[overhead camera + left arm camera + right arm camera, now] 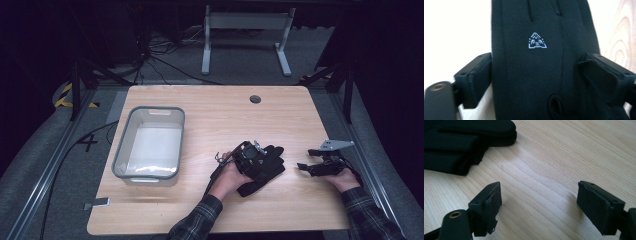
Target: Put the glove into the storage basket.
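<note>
Black gloves (262,170) lie stacked near the middle of the wooden table (215,115) in the high view, right of a grey plastic bin (150,142). The left gripper (252,159) sits on top of them, while the right gripper (314,167) hovers just to their right, apart from the fabric.

From the left gripper view, a glove (536,62) with a small white triangular logo (537,40) lies between the two jaws, which flank its sides; whether they press it cannot be told.

From the right gripper view, the jaws stand wide apart over bare wood, with the glove fingertips (461,142) at the far left.
</note>
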